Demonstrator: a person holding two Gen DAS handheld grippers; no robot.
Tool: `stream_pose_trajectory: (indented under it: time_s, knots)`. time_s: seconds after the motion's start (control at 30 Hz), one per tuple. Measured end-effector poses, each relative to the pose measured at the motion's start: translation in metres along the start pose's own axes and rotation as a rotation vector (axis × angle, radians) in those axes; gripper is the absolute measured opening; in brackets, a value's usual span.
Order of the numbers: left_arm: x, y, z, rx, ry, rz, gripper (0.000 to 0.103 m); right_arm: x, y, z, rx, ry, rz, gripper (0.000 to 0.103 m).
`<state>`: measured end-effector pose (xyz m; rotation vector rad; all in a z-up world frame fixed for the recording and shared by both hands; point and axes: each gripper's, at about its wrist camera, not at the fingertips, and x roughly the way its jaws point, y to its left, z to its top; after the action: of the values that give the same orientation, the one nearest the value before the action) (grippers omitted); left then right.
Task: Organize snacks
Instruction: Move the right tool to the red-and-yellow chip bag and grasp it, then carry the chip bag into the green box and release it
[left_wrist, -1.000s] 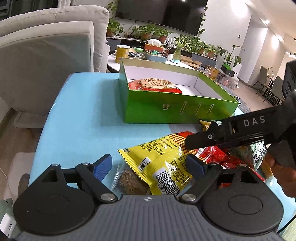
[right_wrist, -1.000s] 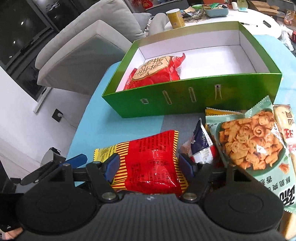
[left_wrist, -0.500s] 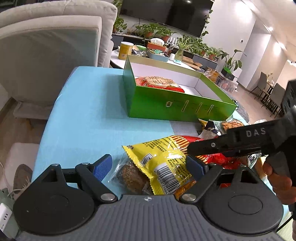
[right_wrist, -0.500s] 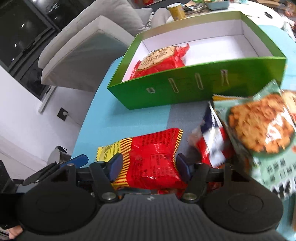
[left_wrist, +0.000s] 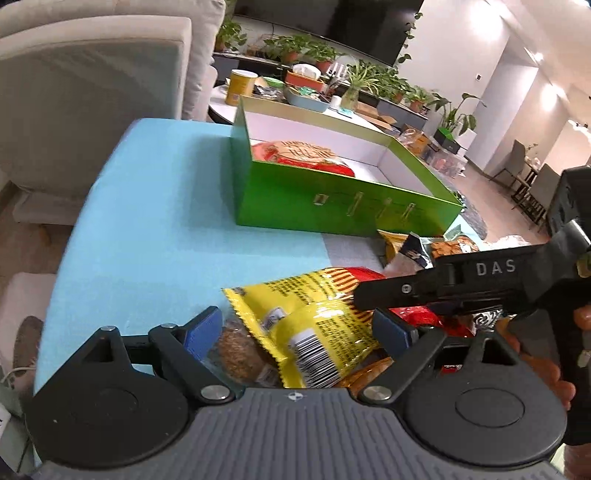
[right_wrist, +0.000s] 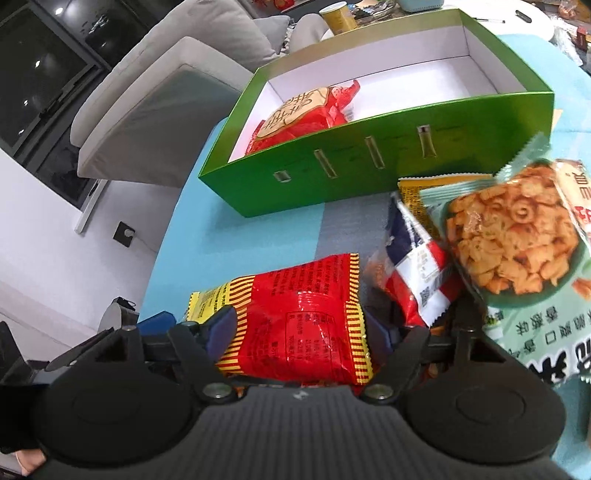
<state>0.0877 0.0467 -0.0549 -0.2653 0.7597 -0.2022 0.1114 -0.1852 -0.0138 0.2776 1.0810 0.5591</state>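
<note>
A yellow-and-red snack bag (left_wrist: 314, 321) lies on the blue table (left_wrist: 155, 221). Its crumpled yellow end sits between the widely spread jaws of my left gripper (left_wrist: 295, 328), which are opening; the pads do not press on it. The bag's red part (right_wrist: 299, 321) fills the gap of my right gripper (right_wrist: 301, 328), whose jaws are also opening, pads beside the bag's edges. The right gripper's finger (left_wrist: 406, 290) reaches over the bag from the right. Beyond stands the green box (right_wrist: 369, 166) with one red snack bag (right_wrist: 306, 114) inside at its left end.
A clear packet with a brown biscuit (left_wrist: 236, 354) lies under the yellow end. A red-white-blue packet (right_wrist: 413, 269) and a green chips bag (right_wrist: 517, 240) lie to the right. A grey sofa (left_wrist: 92, 92) and a round table with a yellow can (left_wrist: 242, 86) stand behind.
The right gripper squeezed the red part of the bag half a second ago and has spread again. The bag's yellow end is now bent and crumpled. The left jaws stand slightly wider.
</note>
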Motion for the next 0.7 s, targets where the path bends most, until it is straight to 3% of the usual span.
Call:
stream_pose_trajectory:
  time_s: [0.33,0.47,0.6,0.7]
  knots:
    - [0.013,0.003,0.003,0.007,0.021,-0.016,0.098,0.003,-0.001,0.003,-0.039,0.032,0.041,0.060]
    - [0.017,-0.008,0.004,0.059,0.013,-0.010,0.097,0.005,-0.001,0.004,-0.031,0.029,0.050,0.060]
    - [0.010,-0.016,0.005,0.085,-0.008,-0.022,0.084,0.001,0.005,0.000,-0.037,0.016,0.054,0.060]
    - [0.001,-0.023,0.008,0.095,-0.033,-0.017,0.083,-0.011,0.008,-0.002,-0.047,-0.032,0.051,0.054]
